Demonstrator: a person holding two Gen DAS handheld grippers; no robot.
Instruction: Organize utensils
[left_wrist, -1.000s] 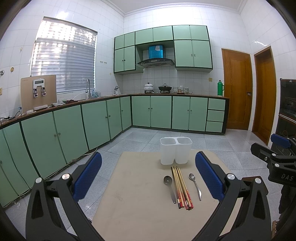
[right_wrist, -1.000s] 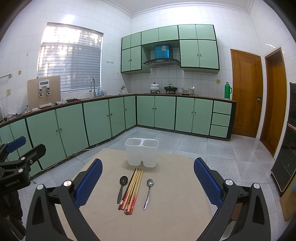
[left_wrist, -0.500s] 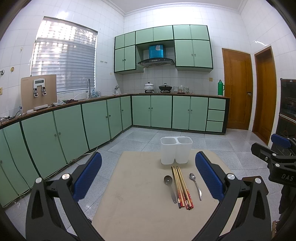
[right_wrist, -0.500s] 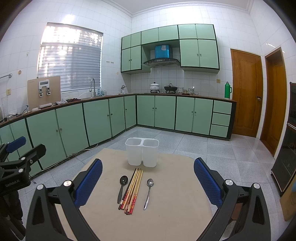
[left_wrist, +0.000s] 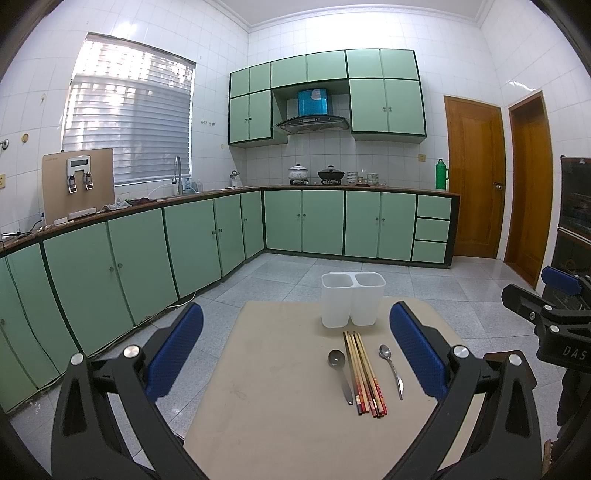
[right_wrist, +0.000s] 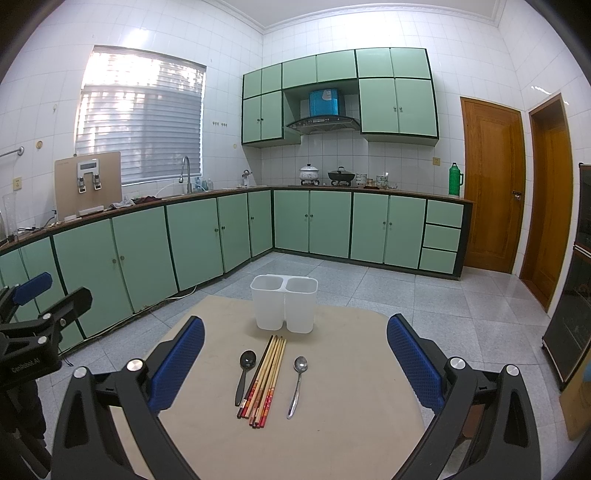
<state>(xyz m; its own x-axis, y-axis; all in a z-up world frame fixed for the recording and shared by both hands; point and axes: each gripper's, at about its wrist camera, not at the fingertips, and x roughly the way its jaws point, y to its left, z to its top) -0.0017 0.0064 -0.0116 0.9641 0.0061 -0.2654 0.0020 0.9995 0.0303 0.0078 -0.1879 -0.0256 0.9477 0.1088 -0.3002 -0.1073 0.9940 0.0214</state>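
Table (right_wrist: 332, 435) near half bare, free passage from the front. Chopsticks (right_wrist: 265, 380) bundle lies mid-table between two spoons, dark spoon (right_wrist: 244, 371) left, steel spoon (right_wrist: 297, 384) right, narrow gaps between. Two-compartment utensil holder (right_wrist: 284, 302) blocks far edge; both compartments open-topped.

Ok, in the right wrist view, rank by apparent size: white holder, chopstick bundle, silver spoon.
1. White holder
2. Chopstick bundle
3. Silver spoon
The holder stands farthest from the camera, so its lead is safe.
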